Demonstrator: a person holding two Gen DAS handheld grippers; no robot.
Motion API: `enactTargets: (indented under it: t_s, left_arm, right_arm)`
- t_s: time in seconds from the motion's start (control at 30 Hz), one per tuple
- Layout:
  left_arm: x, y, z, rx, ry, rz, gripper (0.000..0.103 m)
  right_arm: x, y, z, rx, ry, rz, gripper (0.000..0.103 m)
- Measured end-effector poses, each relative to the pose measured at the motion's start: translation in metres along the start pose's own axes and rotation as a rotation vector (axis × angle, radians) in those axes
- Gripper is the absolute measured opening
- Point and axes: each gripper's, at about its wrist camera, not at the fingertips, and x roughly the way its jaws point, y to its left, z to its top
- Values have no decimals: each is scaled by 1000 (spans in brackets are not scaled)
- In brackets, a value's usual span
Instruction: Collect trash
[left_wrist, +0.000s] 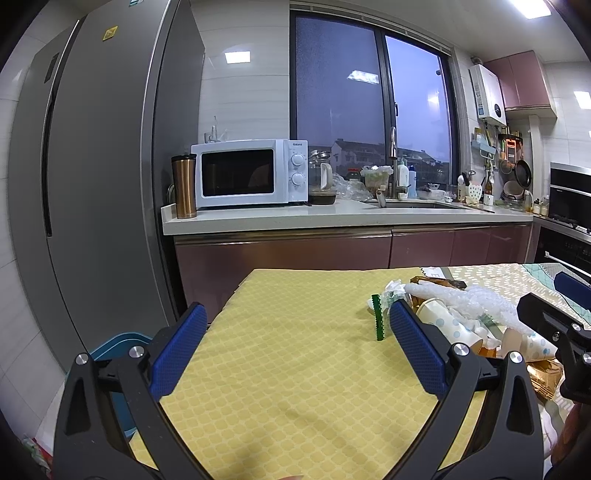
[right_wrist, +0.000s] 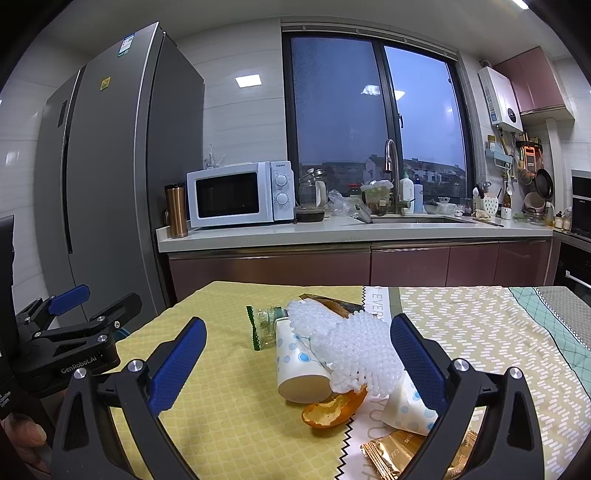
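— Where the yellow patterned cloth (right_wrist: 229, 406) is meeting the white zigzag-edged runner (right_wrist: 364, 439), what is lying in the heap?

— A white foam fruit net (right_wrist: 354, 350) is draping over two white paper cups with blue dots (right_wrist: 299, 365), both tipped on their sides, and an orange peel piece (right_wrist: 332, 406) is resting against the nearer cup's base. A crumpled clear wrapper with a green serrated edge (right_wrist: 264, 325) is lying just beside them, and a gold foil packet (right_wrist: 395, 456) is sitting nearest the camera.

— And the tools?

— The right gripper (right_wrist: 297, 363) is hovering with its blue pads spread wide, the heap between them. The left gripper (left_wrist: 295, 349) is also gaping, empty, over bare yellow cloth, the trash off to its right.

— Behind?

— A white microwave (right_wrist: 240, 194) is standing on the pale counter (right_wrist: 258, 230).
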Motion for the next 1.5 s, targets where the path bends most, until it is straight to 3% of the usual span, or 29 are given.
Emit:
enactTargets:
  t_s: [0.3,0.43,0.7,0.9,1.17,1.5]
  left_arm:
    - [4,-5,-2,9,19,-22,97]
    - [9,-8,-3,16,36,-47,97]
    - [19,-30,-8,64,81,-137,97]
    - [32,-52,-14,98,146,-239,97]
    - [61,-69,-17,74,252,-345,97]
    - [99,-69,-8,92,310,-334,92]
  right_arm:
    - [4,-8,0,15,20,-2,96]
    - [4,-23,-3,28,34,-44,96]
    - [6,-61,-12,77,93,-124,92]
    - [15,-63,-20,40,140,-109,87]
    - [38,-55,-26,-23,212,-77,72]
    - [52,-65,-24,-12,238,-15,39]
